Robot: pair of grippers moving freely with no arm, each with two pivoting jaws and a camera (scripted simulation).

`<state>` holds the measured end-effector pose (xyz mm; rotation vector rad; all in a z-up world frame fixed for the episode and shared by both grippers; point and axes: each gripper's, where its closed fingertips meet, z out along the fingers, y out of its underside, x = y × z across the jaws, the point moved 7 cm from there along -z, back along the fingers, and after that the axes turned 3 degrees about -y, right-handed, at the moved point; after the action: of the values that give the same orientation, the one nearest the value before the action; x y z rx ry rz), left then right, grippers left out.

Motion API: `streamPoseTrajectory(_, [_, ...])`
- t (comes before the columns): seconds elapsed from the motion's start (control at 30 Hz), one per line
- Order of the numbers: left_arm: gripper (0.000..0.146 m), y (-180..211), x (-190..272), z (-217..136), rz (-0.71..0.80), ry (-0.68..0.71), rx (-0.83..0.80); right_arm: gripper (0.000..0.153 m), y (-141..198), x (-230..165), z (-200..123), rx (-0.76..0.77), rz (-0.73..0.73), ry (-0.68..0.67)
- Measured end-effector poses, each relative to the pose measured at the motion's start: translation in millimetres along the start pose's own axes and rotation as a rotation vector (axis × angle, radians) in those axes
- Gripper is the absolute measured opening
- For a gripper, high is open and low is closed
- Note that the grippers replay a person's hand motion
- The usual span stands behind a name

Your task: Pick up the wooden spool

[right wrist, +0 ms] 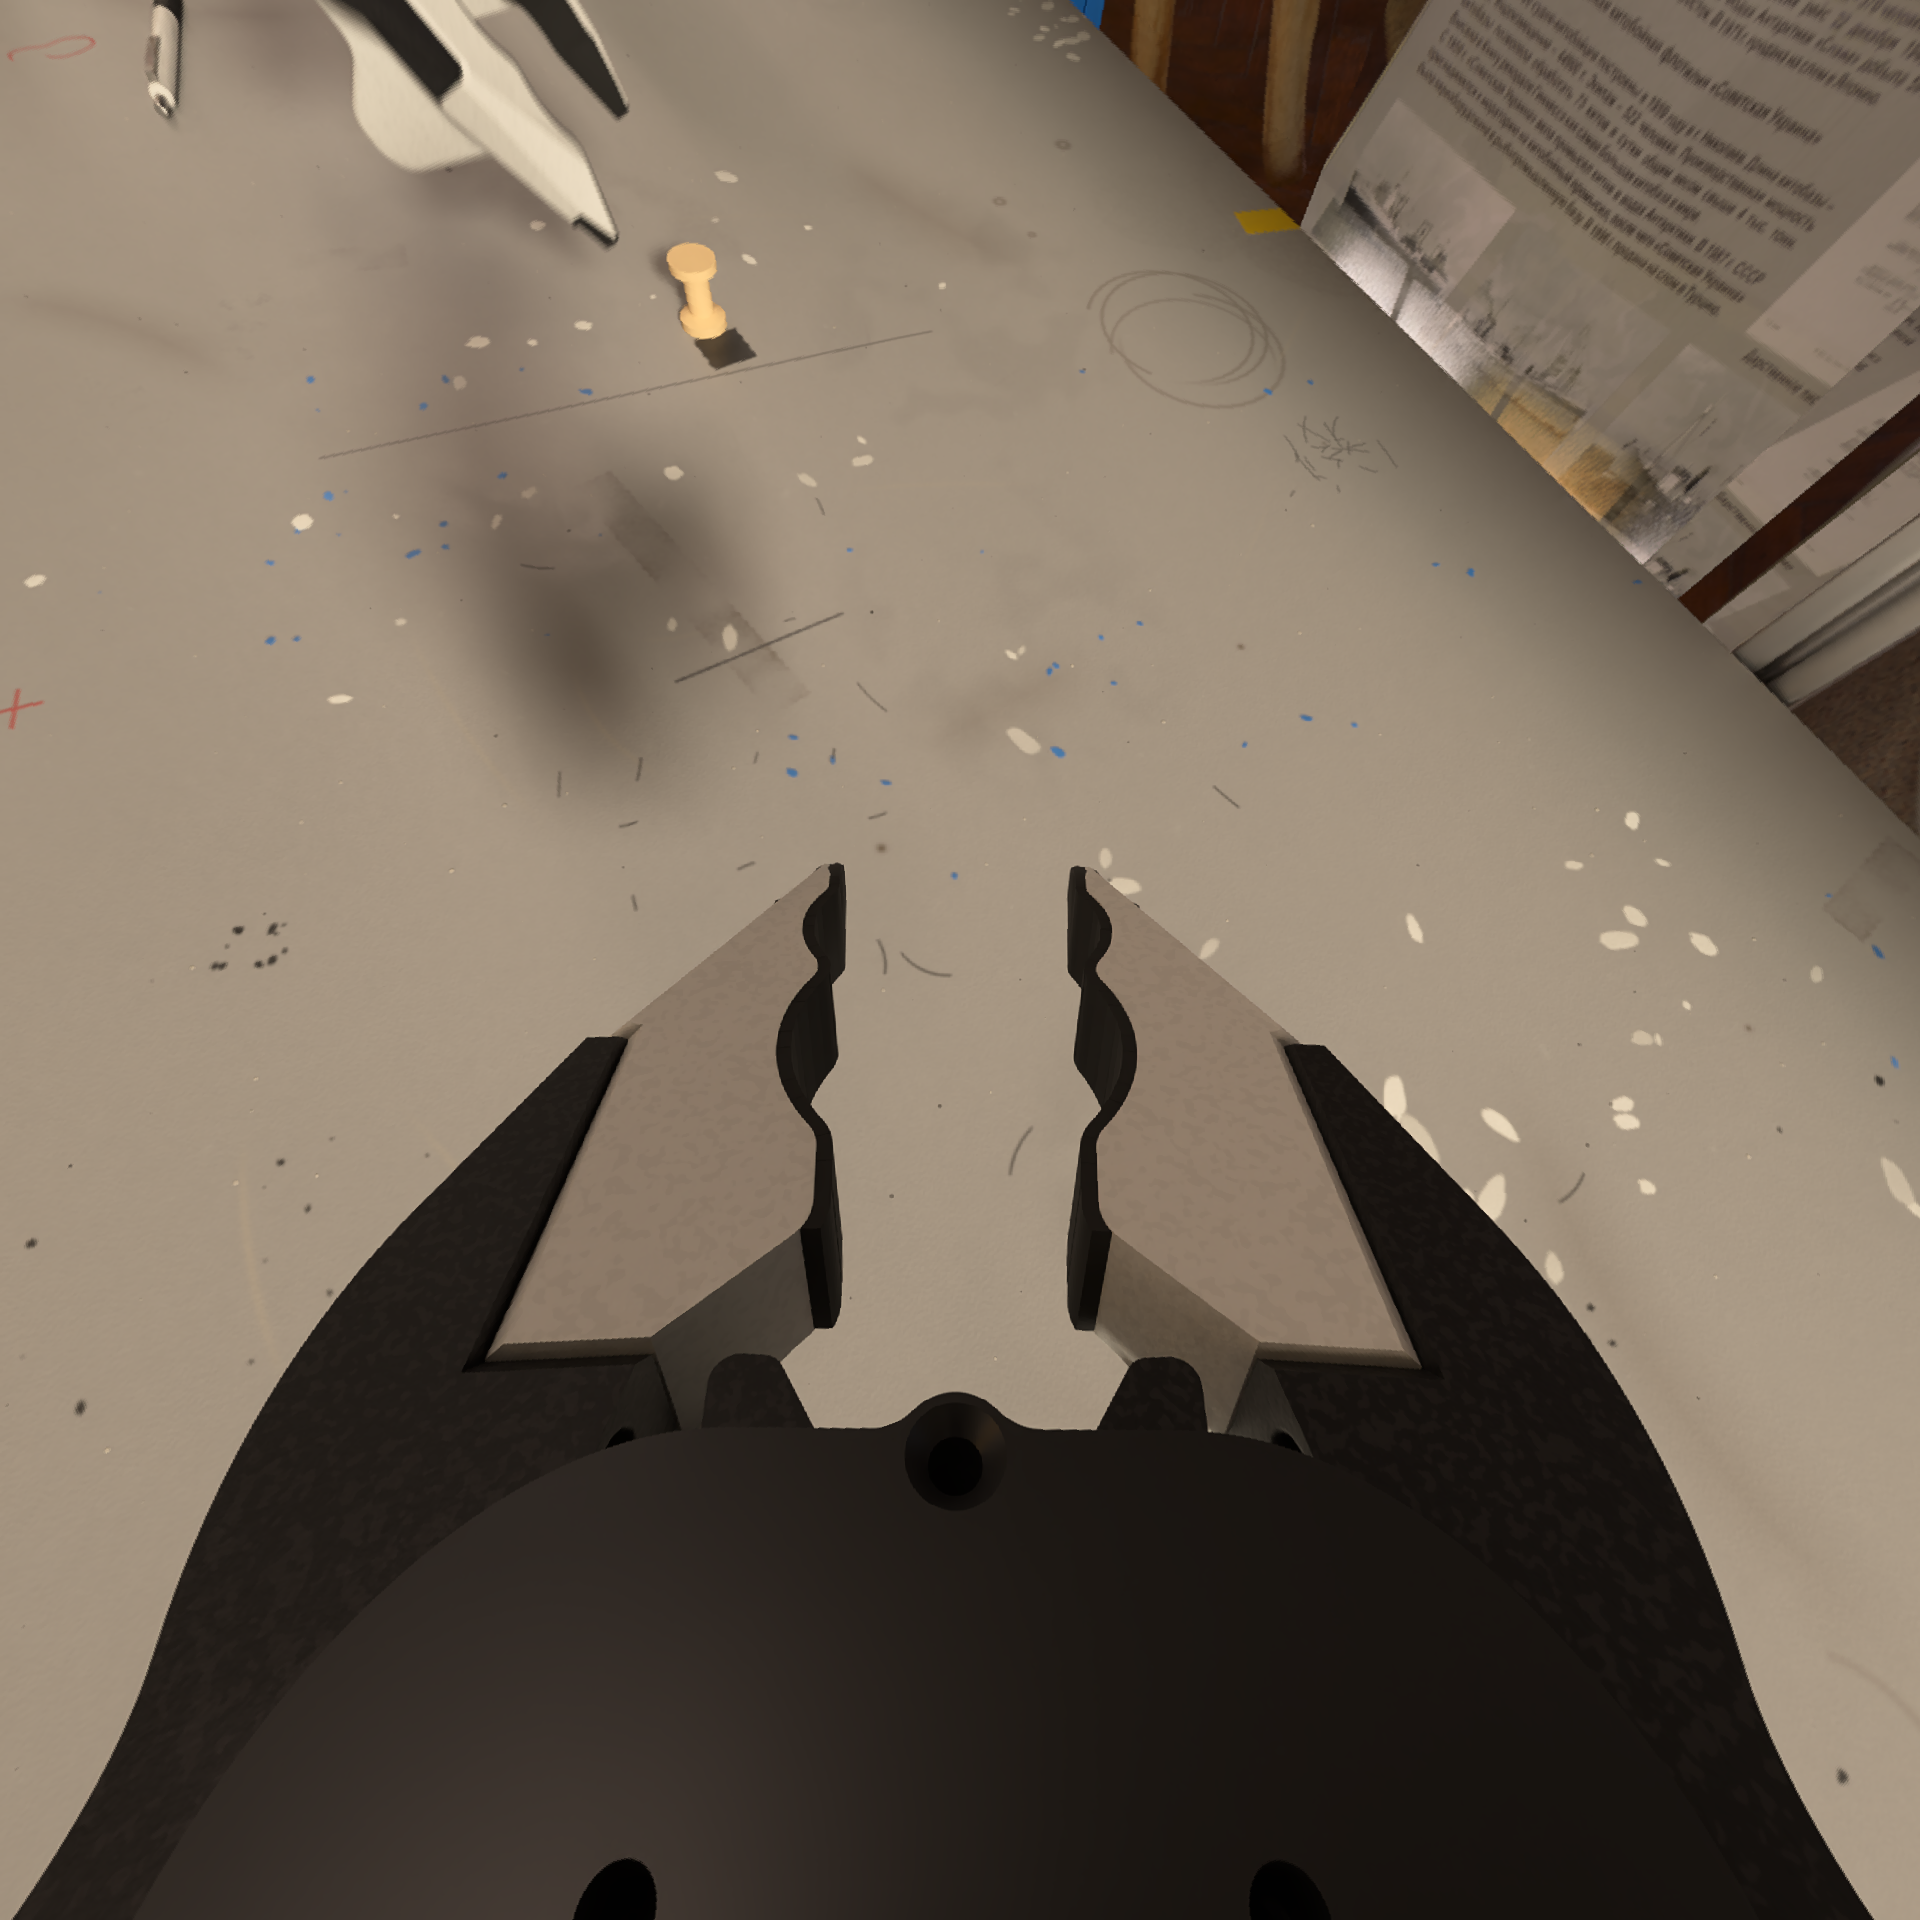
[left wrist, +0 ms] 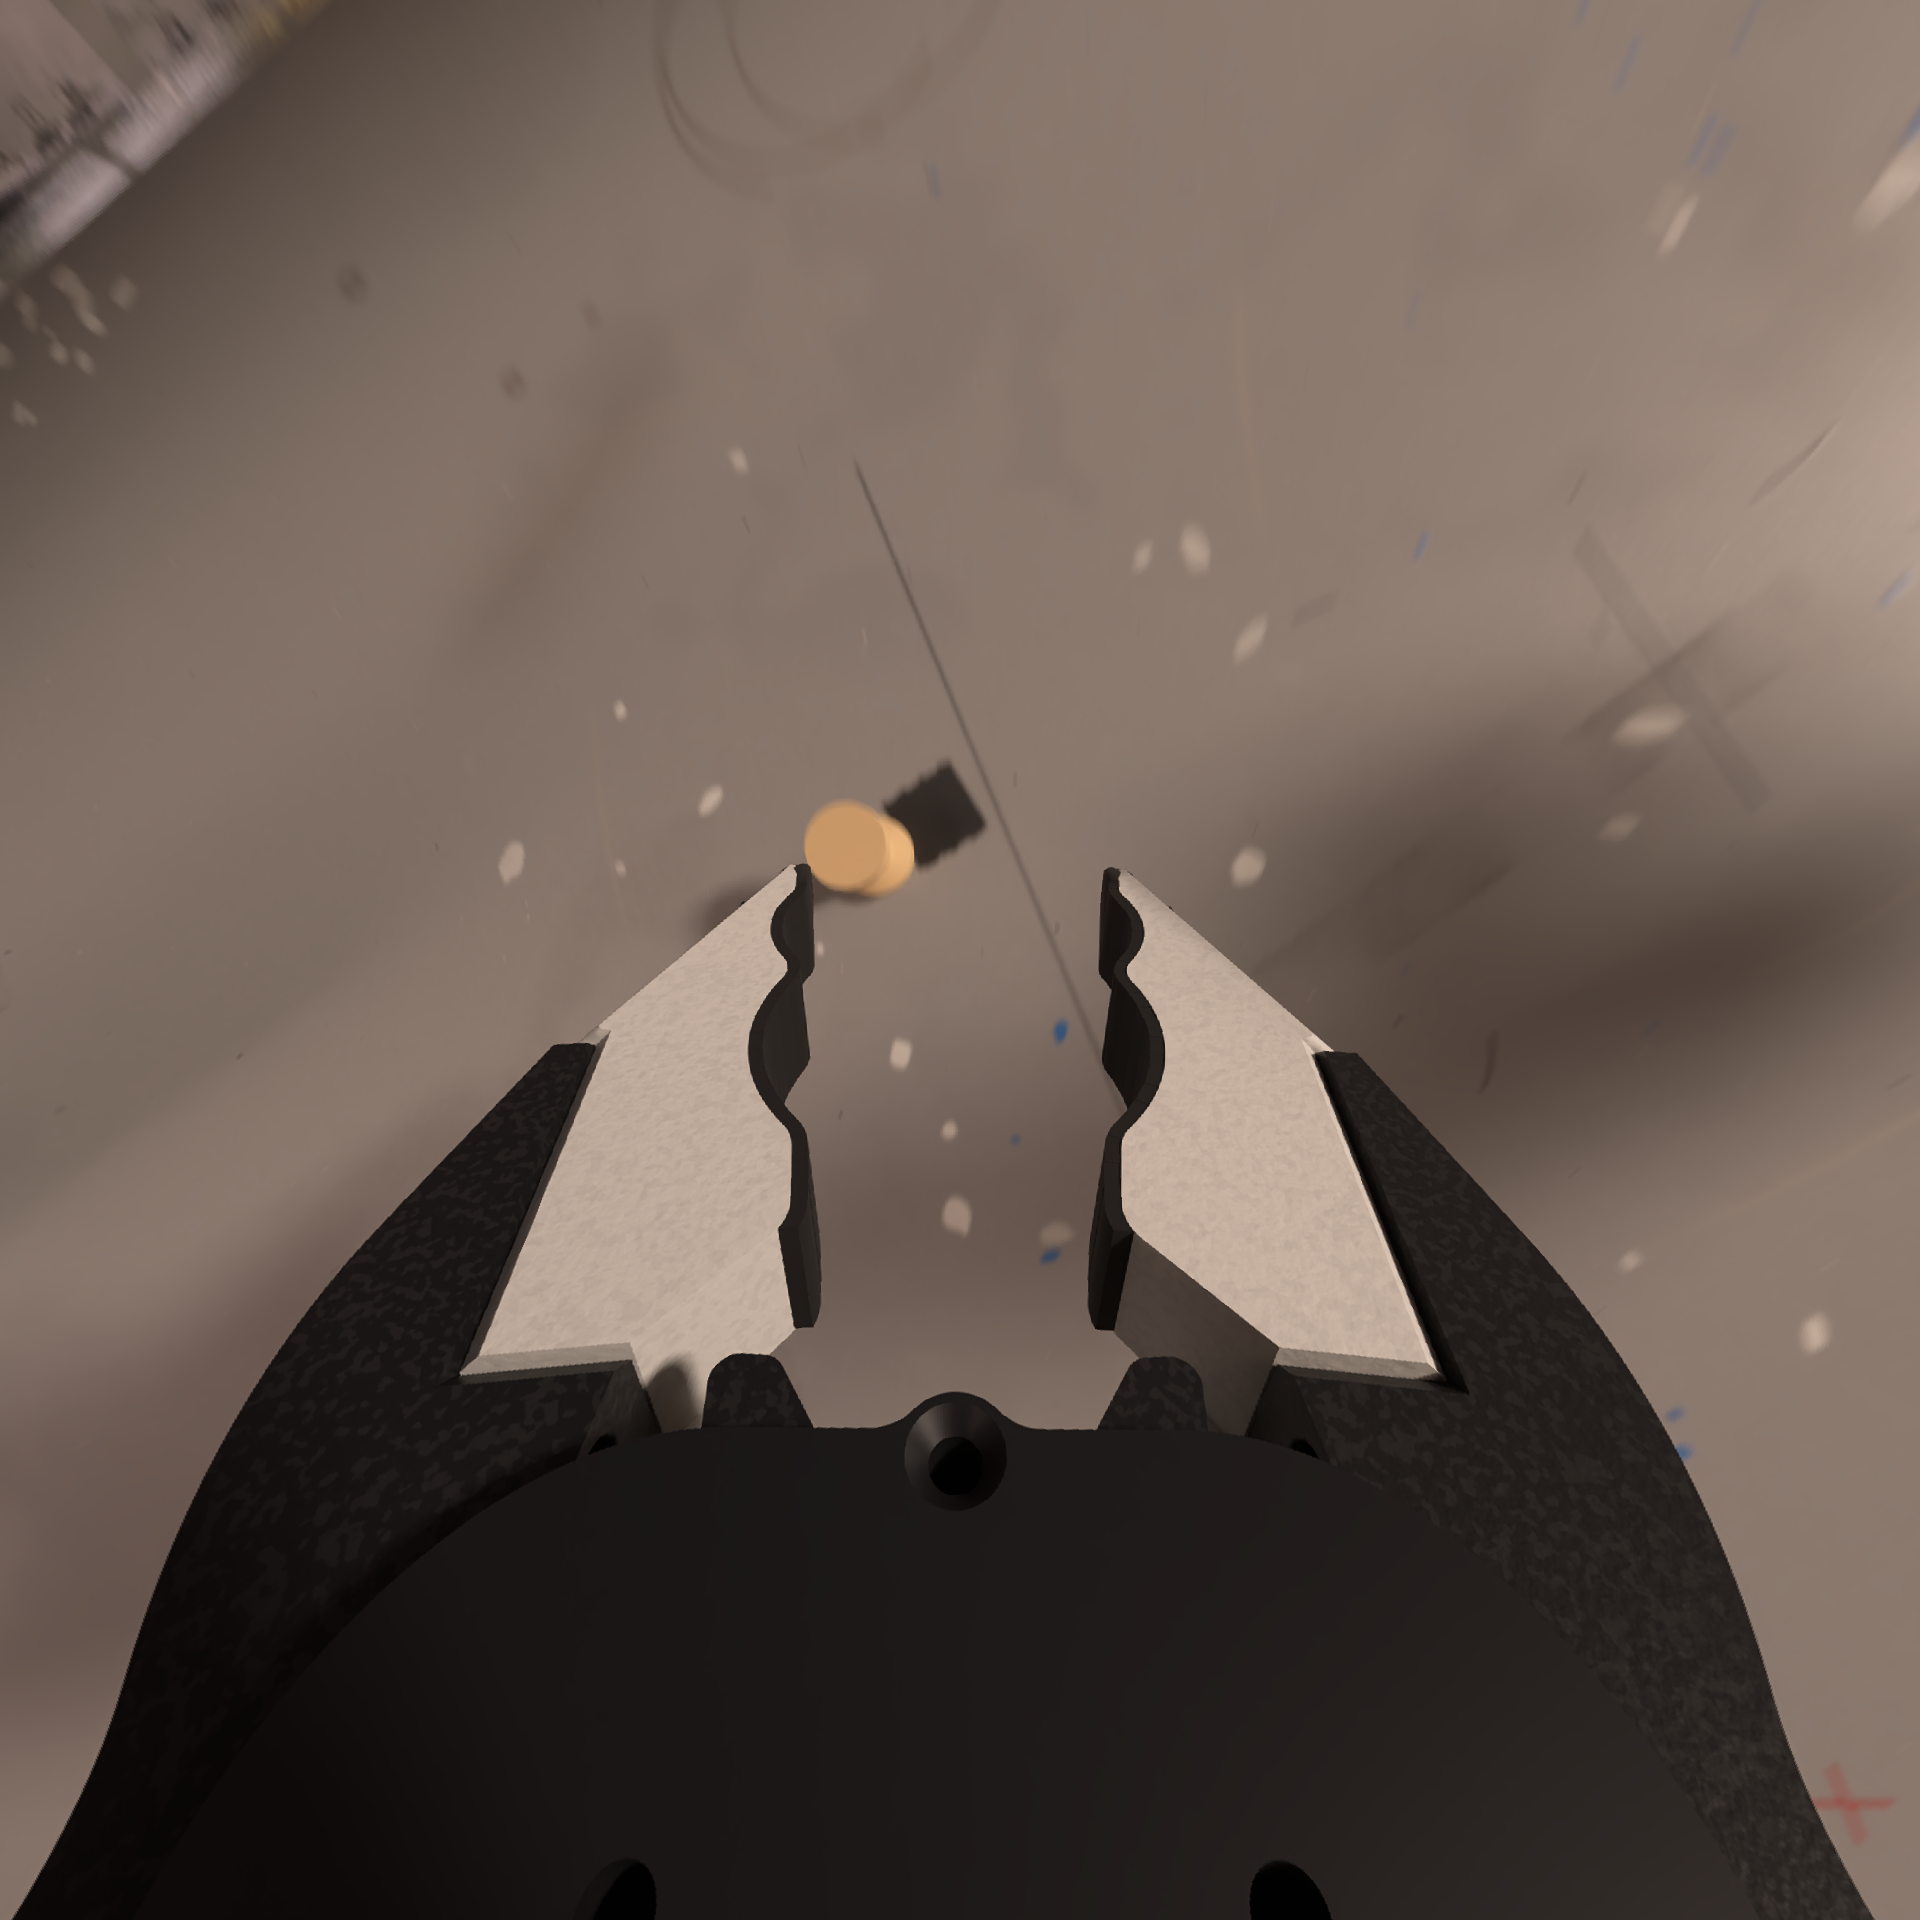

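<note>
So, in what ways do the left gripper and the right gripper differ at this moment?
The left gripper hangs close above the wooden spool, its fingertips almost at it; the right gripper is far from the spool, over bare table. The left gripper's jaws stand slightly wider than the right gripper's. Both are open and hold nothing.

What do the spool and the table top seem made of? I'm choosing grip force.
Wooden spool: pale tan with a matte, even finish, likely unvarnished wood, though no grain shows. Table: flat grey matte surface, flecked with white and blue and scuffed by pencil-like marks; probably painted board or laminate.
</note>
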<state>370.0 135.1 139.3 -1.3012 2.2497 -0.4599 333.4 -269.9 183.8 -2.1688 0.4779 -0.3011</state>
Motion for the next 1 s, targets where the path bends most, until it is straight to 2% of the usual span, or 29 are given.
streamPoseTrajectory(0.1, [0.054,-17,-11,-14,-0.191,0.092,0.164,0.043,-1,-2,1,0.001,-0.005,-0.003])
streamPoseTrajectory(0.17, [0.044,-25,-15,-21,-0.315,0.197,0.262,0.043,-1,-3,1,-0.006,-0.012,-0.002])
streamPoseTrajectory(0.23, [0.036,-30,-17,-29,-0.344,0.22,0.388,0.043,-1,-4,0,-0.012,-0.019,0.002])
streamPoseTrajectory(0.37, [0.041,-35,-19,-57,-0.247,0.023,0.636,0.043,-1,-2,-4,0.008,-0.008,0.004])
streamPoseTrajectory(0.47, [0.066,-34,-22,-84,-0.276,-0.096,0.915,0.043,-1,0,-5,0.016,-0.001,0.005])
streamPoseTrajectory(0.53, [0.07,-32,-24,-99,-0.243,-0.102,1.095,0.043,-1,0,-5,0.017,0.003,0.002])
streamPoseTrajectory(0.6, [0.072,-33,-28,-106,-0.236,-0.121,1.039,0.043,0,0,-4,0.013,0.002,0.001])
streamPoseTrajectory(0.7, [0.07,-36,-32,-111,-0.243,-0.03,0.987,0.043,0,-1,-3,0.004,-0.005,0.003])
streamPoseTrajectory(0.83, [0.021,-37,-34,-118,-0.233,0.068,1.004,0.043,0,-1,-2,0.002,-0.003,-0.001])
streamPoseTrajectory(0.87, [0.017,-37,-35,-115,-0.248,0.082,0.975,0.043,1,-1,-2,0.0,-0.004,0.0])
streamPoseTrajectory(0.93, [0.016,-35,-36,-103,-0.266,0.096,0.861,0.043,1,-2,-1,-0.004,-0.004,-0.001])
streamPoseTrajectory(1.0, [0.021,-32,-36,-82,-0.3,0.107,0.662,0.043,1,-2,-1,-0.006,-0.004,-0.003])
